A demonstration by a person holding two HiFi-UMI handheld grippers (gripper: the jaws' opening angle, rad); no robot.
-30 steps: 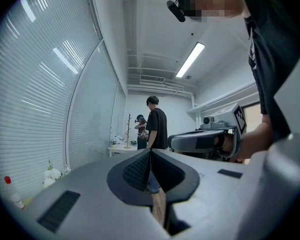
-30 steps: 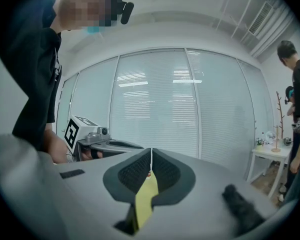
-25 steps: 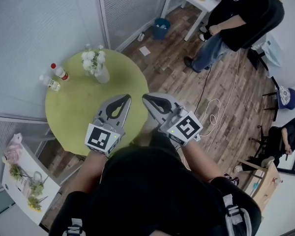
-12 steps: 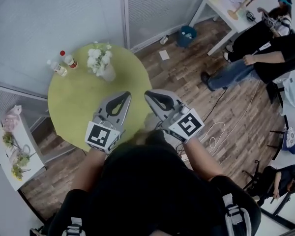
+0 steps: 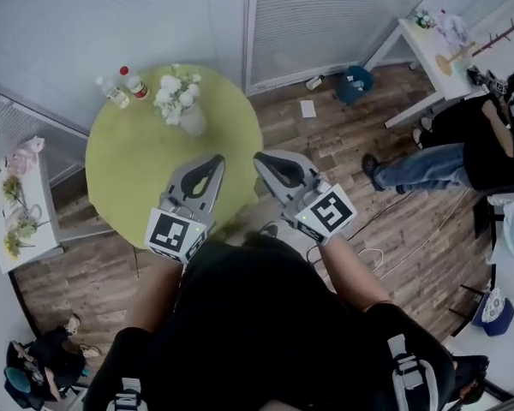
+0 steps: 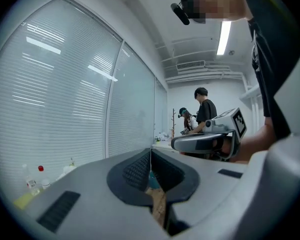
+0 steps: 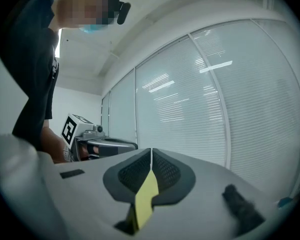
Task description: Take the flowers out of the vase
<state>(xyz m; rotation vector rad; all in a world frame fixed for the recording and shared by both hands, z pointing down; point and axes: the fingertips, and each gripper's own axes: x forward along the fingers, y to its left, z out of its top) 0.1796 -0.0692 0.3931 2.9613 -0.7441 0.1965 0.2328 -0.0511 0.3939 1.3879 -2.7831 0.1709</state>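
Note:
A clear vase (image 5: 193, 123) with white flowers (image 5: 176, 91) stands at the far side of the round green table (image 5: 137, 178). My left gripper (image 5: 217, 158) hovers over the table's near right part, shut and empty, well short of the vase. My right gripper (image 5: 259, 157) is beside it at the table's right edge, also shut and empty. In the left gripper view the jaws (image 6: 151, 152) meet, with the right gripper (image 6: 207, 140) alongside. The right gripper view shows its jaws (image 7: 151, 152) closed, the left gripper (image 7: 100, 145) to the left and blinds ahead. Neither gripper view shows the vase.
Two small bottles (image 5: 124, 86) stand at the table's far left edge. Glass walls with blinds close off the far side. A white side table (image 5: 17, 204) with flowers is at the left. A blue bin (image 5: 355, 85), a white table (image 5: 428, 50) and a person (image 5: 463, 148) are at the right.
The whole view has swung left: the table and vase now lie straighter ahead of the grippers, and the people have slid to the right edge. Both grippers stayed shut.

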